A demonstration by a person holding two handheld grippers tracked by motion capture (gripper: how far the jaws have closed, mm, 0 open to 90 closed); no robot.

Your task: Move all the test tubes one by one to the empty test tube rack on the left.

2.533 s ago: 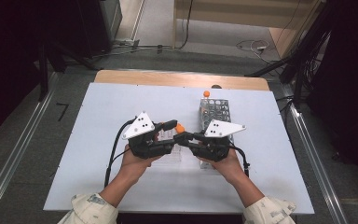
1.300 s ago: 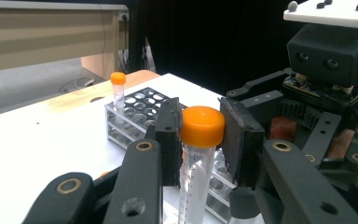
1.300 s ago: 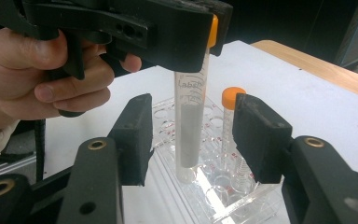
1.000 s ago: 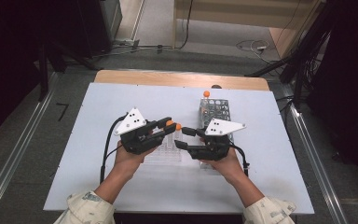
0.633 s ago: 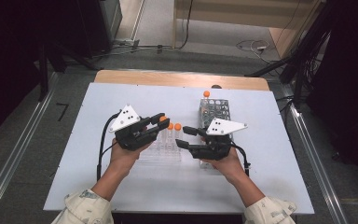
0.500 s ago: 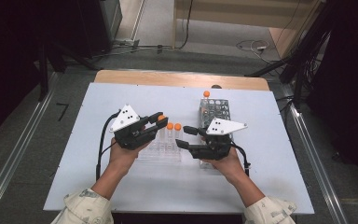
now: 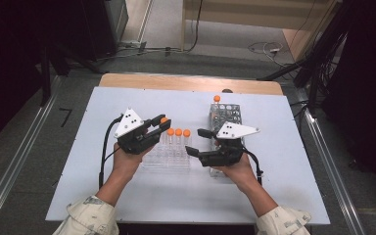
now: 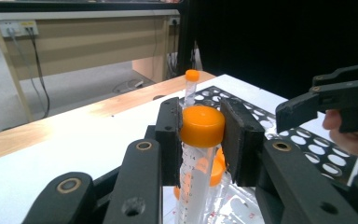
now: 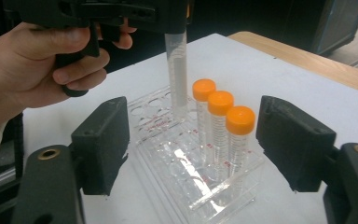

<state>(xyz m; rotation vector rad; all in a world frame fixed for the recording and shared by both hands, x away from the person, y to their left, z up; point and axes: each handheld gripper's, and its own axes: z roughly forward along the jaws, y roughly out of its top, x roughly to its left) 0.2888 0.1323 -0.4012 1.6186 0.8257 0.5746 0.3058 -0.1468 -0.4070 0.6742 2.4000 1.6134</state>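
Note:
My left gripper (image 7: 162,125) is shut on the orange cap of a clear tube (image 8: 200,126), which it holds upright. In the right gripper view the tube (image 9: 177,74) hangs down to the top of a clear plastic rack (image 9: 168,154), just left of three orange-capped tubes (image 9: 220,105) standing in a row. My right gripper (image 7: 195,142) is open with nothing between its jaws, right of the rack (image 7: 169,157). Its pads (image 9: 101,142) frame the rack.
A black perforated rack (image 7: 226,115) stands behind my right hand with one orange-capped tube (image 7: 217,99) at its far end. The white tabletop (image 7: 88,186) has free room at the left and front. A wooden strip (image 7: 186,83) lines the far edge.
The grippers were together at the centre; my left gripper has drawn away to the left with the tube and now holds it over the clear rack. The right gripper stayed put, open.

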